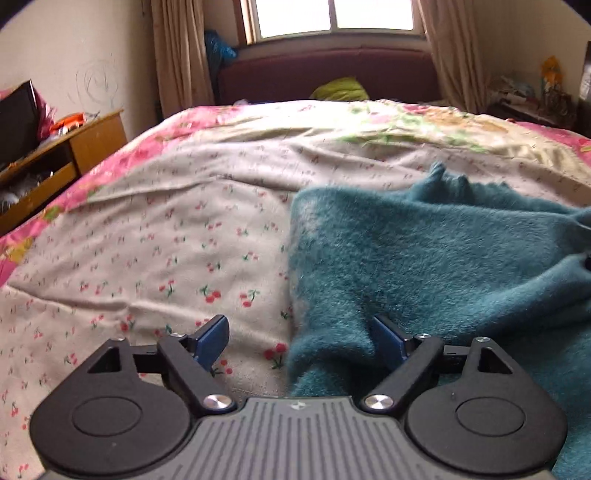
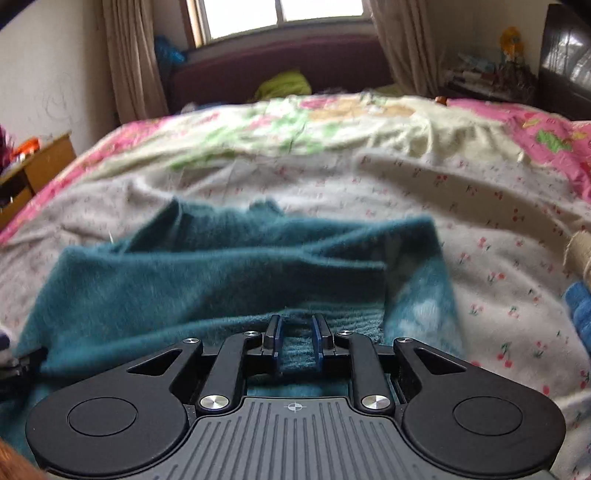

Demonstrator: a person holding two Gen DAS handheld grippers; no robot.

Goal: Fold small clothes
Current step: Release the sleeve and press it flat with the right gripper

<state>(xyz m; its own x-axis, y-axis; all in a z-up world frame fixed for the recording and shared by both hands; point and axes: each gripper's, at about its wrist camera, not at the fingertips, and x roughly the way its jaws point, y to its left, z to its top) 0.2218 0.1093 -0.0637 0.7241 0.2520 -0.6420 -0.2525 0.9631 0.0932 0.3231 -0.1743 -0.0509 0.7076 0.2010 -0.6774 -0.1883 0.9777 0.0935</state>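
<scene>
I am holding my left gripper (image 1: 301,341) low over the bed (image 1: 155,236), its jaws spread wide apart. My right gripper (image 2: 297,341) is sitting level, jaws clamped on the teal sweater's (image 2: 221,269) ribbed hem. A wooden nightstand (image 1: 66,155) is standing left of the bed. The sweater (image 1: 424,258) is lying rumpled on the cherry-print sheet, its edge reaching between my left jaws.

daylight from window (image 1: 334,16) (blown out), soft motion blur, fisheye bending at edges.
</scene>
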